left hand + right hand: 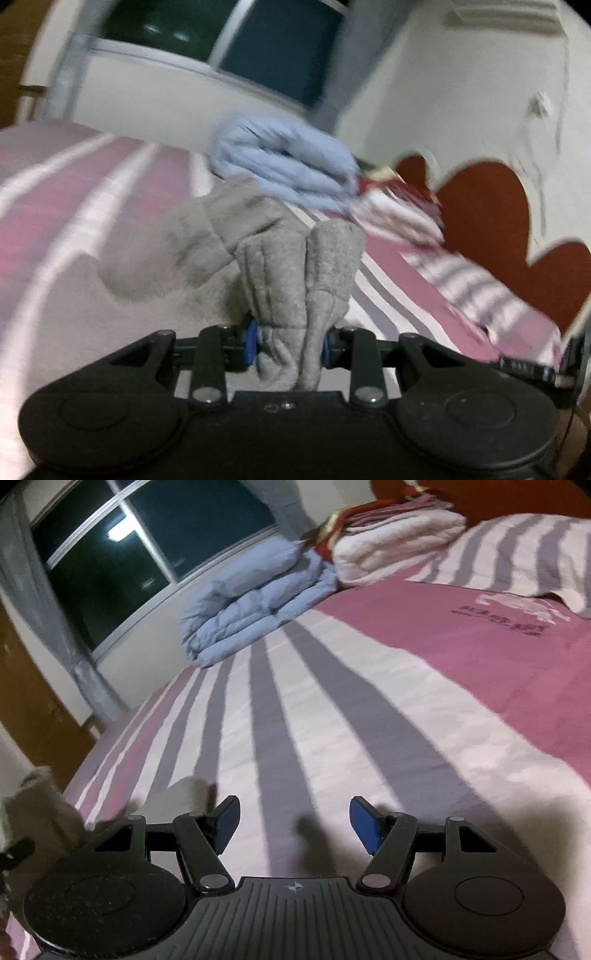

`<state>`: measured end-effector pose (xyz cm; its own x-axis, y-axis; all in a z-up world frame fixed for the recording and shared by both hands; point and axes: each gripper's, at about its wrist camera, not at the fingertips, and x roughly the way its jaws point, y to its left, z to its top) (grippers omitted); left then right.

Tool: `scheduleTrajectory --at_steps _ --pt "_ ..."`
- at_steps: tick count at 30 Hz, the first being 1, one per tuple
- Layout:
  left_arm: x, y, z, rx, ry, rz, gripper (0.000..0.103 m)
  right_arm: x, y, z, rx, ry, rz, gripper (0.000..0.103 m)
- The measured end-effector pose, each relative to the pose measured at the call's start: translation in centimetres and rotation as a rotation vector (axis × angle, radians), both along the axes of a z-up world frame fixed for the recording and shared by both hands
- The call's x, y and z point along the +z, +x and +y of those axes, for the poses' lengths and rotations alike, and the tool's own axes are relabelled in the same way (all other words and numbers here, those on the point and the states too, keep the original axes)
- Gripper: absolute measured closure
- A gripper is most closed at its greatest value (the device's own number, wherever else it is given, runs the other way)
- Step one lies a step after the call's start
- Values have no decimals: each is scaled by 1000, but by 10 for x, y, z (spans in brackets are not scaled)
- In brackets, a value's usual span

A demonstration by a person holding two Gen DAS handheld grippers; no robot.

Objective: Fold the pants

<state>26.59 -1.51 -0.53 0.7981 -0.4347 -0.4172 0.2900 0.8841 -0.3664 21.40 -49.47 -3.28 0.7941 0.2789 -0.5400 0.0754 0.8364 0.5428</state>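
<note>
The grey sweatpants point(236, 240) lie bunched on the striped bed in the left wrist view, which is blurred. My left gripper point(288, 341) is shut on a gathered fold of that grey cloth, which rises between its blue pads point(252, 339) and drapes away to the left. In the right wrist view my right gripper point(294, 823) hovers open just above the bedsheet, nothing between its blue pads point(364, 823). A pale bit of grey cloth point(184, 794) shows just left of the right gripper's left finger.
The bed cover point(369, 720) has pink, white and grey stripes. A folded light-blue quilt point(258, 602) and a stack of folded blankets point(395, 535) sit at the far side, a striped pillow point(517, 554) at right. A dark window point(147, 535) and red headboard point(480, 206) stand behind.
</note>
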Motion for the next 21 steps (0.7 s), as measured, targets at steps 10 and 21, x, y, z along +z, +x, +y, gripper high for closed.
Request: scheduleTrajectory --at_steps 10,21 --pt "-39 -26 -61 -81 78 61 23 0 -20 -31 -76 20 20 34" --pt "-2 -52 61 184 182 -17 20 16 -27 34 71 120 -45 34"
